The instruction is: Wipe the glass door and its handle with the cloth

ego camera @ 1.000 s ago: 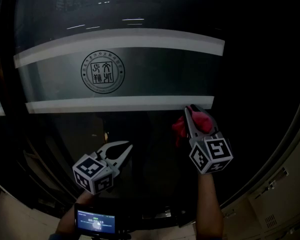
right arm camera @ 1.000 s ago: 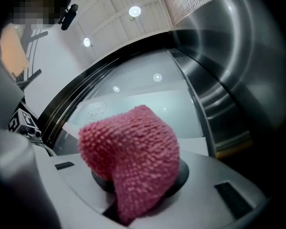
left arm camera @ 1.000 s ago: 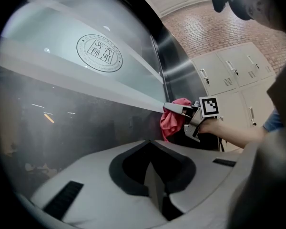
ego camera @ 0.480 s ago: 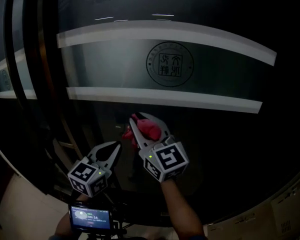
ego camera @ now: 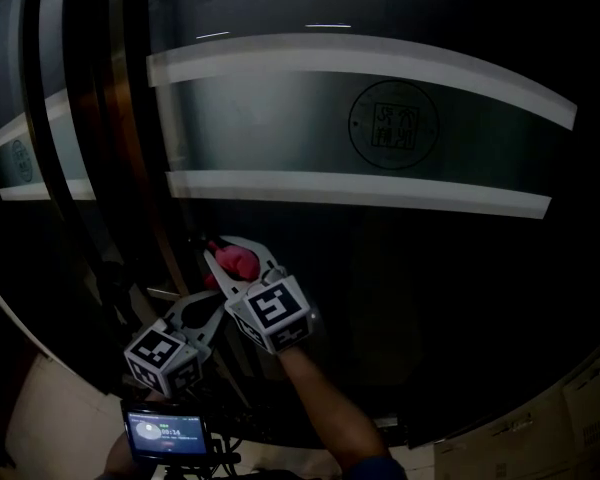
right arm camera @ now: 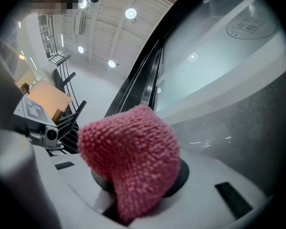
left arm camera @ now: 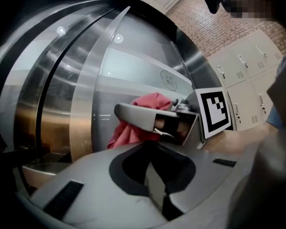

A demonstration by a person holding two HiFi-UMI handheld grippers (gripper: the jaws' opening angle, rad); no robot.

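Observation:
A dark glass door (ego camera: 380,268) carries two frosted stripes and a round seal (ego camera: 395,128). My right gripper (ego camera: 230,255) is shut on a pink knitted cloth (ego camera: 238,262) and holds it against the glass low down, near the door's left edge. Vertical metal bars (ego camera: 140,168) run there; which one is the handle I cannot tell. In the right gripper view the cloth (right arm camera: 133,151) bulges over the jaws. My left gripper (ego camera: 208,310) hangs just below and left of it, jaws together, holding nothing. The left gripper view shows the right gripper (left arm camera: 138,116), the cloth (left arm camera: 143,104) and a steel bar (left arm camera: 83,113).
Pale lockers (left arm camera: 248,75) stand to the right of the door, also at the head view's lower right corner (ego camera: 580,408). A small device with a lit screen (ego camera: 162,433) sits below my left hand. A brick wall (left arm camera: 205,23) is reflected above.
My right gripper has swept the cloth leftward across the lower glass, from right of the seal to the door's left edge. It now sits right over the left gripper.

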